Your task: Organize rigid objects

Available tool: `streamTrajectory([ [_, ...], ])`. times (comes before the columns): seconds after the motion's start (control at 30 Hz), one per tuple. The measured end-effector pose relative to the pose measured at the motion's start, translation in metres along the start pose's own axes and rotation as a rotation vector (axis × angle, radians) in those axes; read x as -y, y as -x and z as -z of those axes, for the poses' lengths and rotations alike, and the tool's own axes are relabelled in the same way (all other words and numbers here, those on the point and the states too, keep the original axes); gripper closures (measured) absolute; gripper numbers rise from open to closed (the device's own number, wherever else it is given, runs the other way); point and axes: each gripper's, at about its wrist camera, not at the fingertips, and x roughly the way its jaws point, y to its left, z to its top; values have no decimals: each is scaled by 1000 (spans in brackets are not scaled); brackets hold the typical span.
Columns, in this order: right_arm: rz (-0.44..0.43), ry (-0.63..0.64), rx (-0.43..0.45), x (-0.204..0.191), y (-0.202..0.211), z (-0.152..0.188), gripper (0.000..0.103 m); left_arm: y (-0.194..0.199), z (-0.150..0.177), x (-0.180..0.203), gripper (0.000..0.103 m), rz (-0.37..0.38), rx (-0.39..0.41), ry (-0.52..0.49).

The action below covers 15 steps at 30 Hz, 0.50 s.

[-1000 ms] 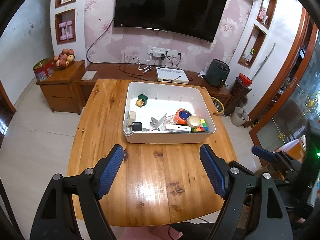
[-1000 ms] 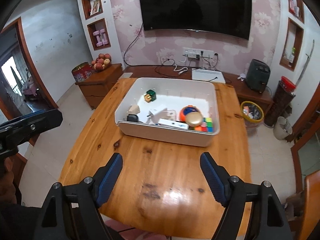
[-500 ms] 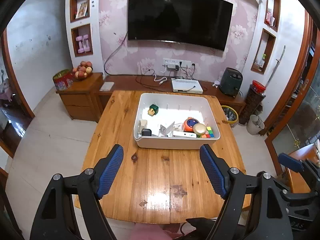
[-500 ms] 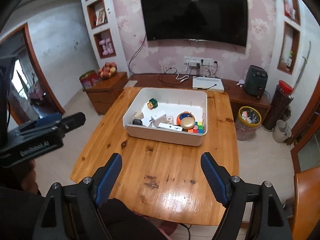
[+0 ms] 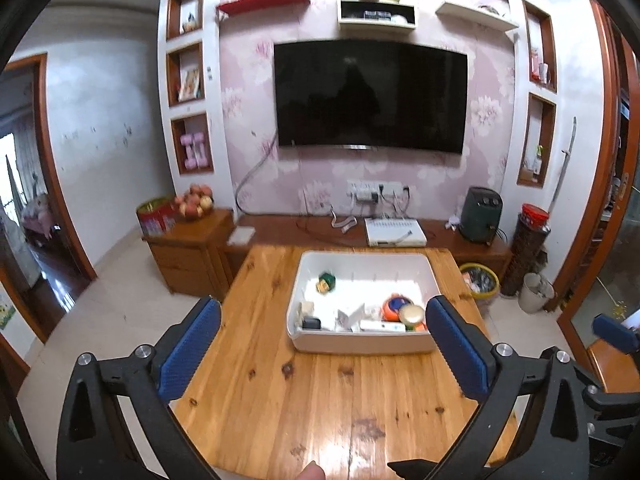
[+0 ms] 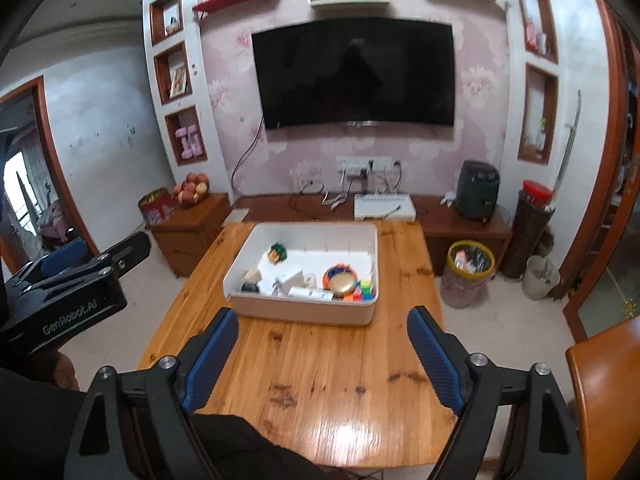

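Left gripper [image 5: 324, 354] and right gripper [image 6: 322, 356] have just spread apart, empty, white bin [image 6: 304, 312] at 12 o'clock.

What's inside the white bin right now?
In the white bin: a green block alone at the back; an orange toy under a gold disc, a colour cube and white pieces in front. The near wall hides what lies lowest.
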Motion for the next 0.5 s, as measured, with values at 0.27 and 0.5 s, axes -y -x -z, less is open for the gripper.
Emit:
streamTrajectory([
  [0.27, -10, 18, 111, 0, 10, -6, 0, 14, -2, 5, 1, -23, 111, -37],
  [0.5, -13, 11, 99, 1, 8, -3, 0, 10, -2, 7, 1, 1, 102, -48],
])
